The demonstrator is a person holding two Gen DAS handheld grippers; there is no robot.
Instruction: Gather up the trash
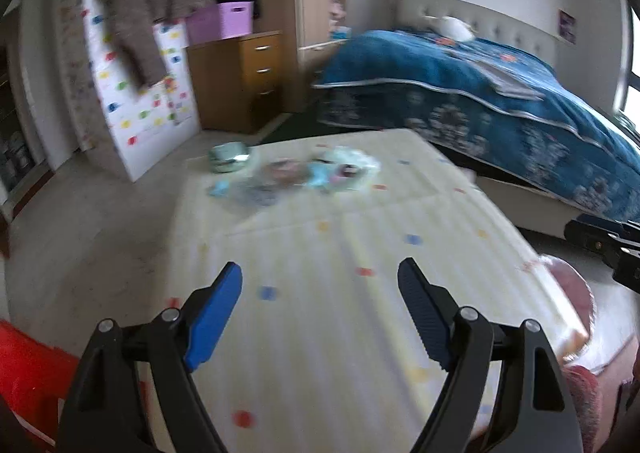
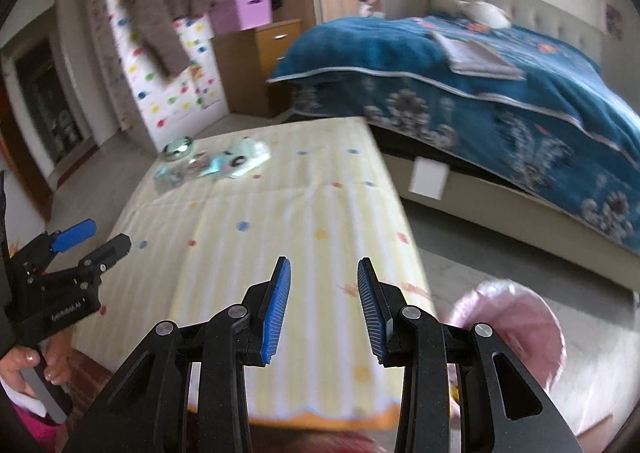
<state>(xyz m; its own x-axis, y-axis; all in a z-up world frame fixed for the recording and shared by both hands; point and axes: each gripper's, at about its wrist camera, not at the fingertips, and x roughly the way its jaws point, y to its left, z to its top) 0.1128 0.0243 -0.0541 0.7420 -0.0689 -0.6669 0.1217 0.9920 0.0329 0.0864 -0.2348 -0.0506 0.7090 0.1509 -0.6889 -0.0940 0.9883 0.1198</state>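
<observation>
A heap of trash point(image 1: 304, 177), light blue and clear wrappers, lies at the far end of a table with a yellow striped, dotted cloth point(image 1: 340, 313). A pale green crumpled piece point(image 1: 230, 157) lies at its left. The heap also shows in the right wrist view point(image 2: 212, 167), with the green piece point(image 2: 179, 149) beside it. My left gripper point(image 1: 320, 277) is open and empty over the near part of the cloth, far from the trash. My right gripper point(image 2: 324, 273) is open and empty over the near edge of the cloth point(image 2: 280, 237). The left gripper also shows in the right wrist view point(image 2: 96, 239).
A bed with a blue cover point(image 1: 500, 93) stands to the right of the table. A wooden drawer unit point(image 1: 244, 81) and a white dotted cabinet point(image 1: 152, 113) stand behind. A pink round object point(image 2: 516, 329) sits at the table's near right. A red object point(image 1: 28, 369) is at the lower left.
</observation>
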